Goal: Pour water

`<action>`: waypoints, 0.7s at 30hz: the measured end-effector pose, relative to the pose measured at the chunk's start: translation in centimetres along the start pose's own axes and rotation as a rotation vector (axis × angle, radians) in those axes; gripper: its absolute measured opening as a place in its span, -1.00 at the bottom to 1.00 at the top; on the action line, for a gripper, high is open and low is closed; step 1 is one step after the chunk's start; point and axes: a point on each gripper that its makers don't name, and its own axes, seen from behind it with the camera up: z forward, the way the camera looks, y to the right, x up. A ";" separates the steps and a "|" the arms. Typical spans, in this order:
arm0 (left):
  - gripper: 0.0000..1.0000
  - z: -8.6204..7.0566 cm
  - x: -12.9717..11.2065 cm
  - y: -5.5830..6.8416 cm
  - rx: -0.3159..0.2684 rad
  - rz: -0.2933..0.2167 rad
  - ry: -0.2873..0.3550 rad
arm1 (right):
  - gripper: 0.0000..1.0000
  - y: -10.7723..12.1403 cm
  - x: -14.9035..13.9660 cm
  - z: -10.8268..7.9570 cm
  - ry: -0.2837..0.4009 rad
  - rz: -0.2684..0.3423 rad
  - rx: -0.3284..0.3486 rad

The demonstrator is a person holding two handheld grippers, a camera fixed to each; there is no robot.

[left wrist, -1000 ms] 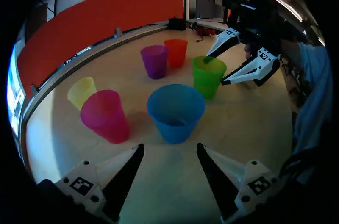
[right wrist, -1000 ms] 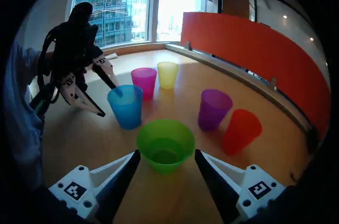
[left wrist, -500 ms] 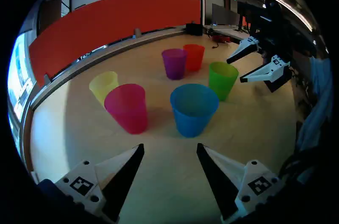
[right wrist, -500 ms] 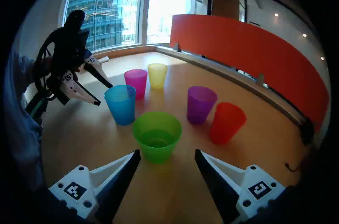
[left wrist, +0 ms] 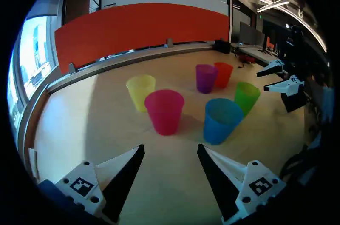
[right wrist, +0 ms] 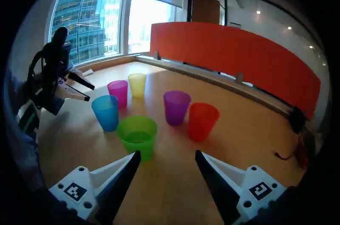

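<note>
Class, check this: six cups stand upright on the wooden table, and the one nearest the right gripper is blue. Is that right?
No. The cup nearest the right gripper is the green cup, not the blue cup, as the right gripper view shows. Six cups do stand upright on the wooden table.

Green cup (right wrist: 137,136) and blue cup (right wrist: 105,113) stand upright, close together — both open-topped.

An orange panel (left wrist: 140,25) and tall windows (right wrist: 89,21) border the wooden surface (right wrist: 246,135).
</note>
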 end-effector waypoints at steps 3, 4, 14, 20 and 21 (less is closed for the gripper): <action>0.84 -0.4 0.4 -0.9 0.032 -0.021 0.029 | 0.99 0.7 0.6 -0.5 0.023 0.027 -0.036; 0.84 -0.5 0.6 -1.2 0.043 -0.027 0.039 | 0.99 0.9 0.7 -0.7 0.031 0.036 -0.049; 0.84 -1.8 2.3 -4.0 0.147 -0.068 0.133 | 0.99 3.5 2.4 -2.0 0.111 0.100 -0.183; 0.84 -2.6 4.3 -5.1 0.195 -0.100 0.215 | 0.99 5.4 4.2 -3.0 0.174 0.121 -0.266; 0.84 -2.8 4.7 -5.3 0.203 -0.105 0.230 | 0.99 5.6 4.6 -3.2 0.186 0.126 -0.278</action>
